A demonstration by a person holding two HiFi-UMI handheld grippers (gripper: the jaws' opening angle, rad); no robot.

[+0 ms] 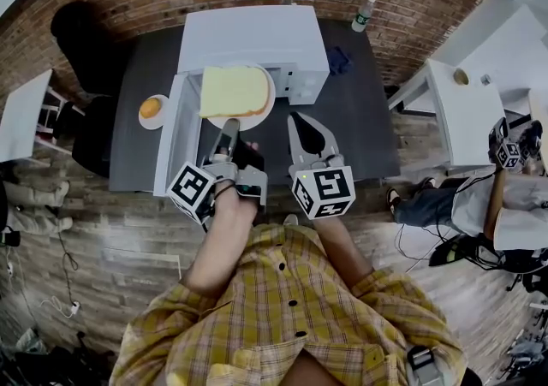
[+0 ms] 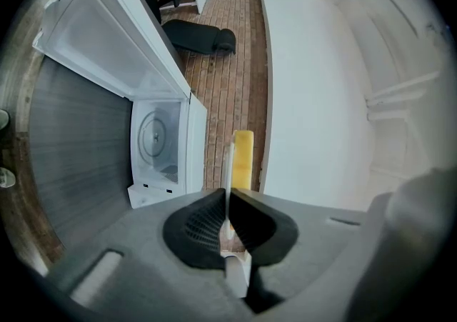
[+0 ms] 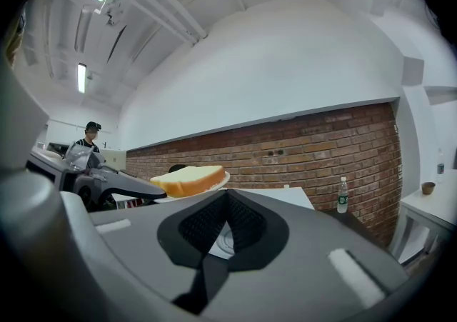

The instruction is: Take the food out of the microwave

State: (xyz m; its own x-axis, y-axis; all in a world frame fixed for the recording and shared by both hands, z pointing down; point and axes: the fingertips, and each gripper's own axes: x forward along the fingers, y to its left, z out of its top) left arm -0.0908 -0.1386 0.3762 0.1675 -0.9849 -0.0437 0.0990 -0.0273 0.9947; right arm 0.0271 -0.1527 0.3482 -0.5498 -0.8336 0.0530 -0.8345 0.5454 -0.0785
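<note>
White and smooth, the plate [image 1: 257, 121] carries one thick slice of bread [image 1: 233, 91], pale yellow on top with a darker crust. It hangs in the air in front of the microwave [image 1: 257, 38], near the centre of the head view. The microwave is a plain white box on the dark grey tabletop [image 1: 360, 119]. Its door [image 1: 175, 136] stands open toward the left of the frame, and in the left gripper view the round turntable shows in the white chamber.

The only print I can see is the black and white square markers on the cubes [image 1: 193, 190] of the two grippers. The clear bottle [image 1: 364, 13] at the upper right has a green band, too small to read.

The left claw [image 2: 227, 195] is clamped on the near rim of the plate. In its own view the thin white edge runs straight between the two black ribbed pads, and the bread is seen end-on beyond it. The right claw [image 3: 227, 195] is just beside the plate, to the right of it in the head view. Its pads meet at the tips and nothing is between them.

An orange fruit [image 1: 151, 107] sits on a small dish at the left end of the tabletop, beside the open door. Behind everything there is a red brick wall [image 3: 307, 149].
</note>
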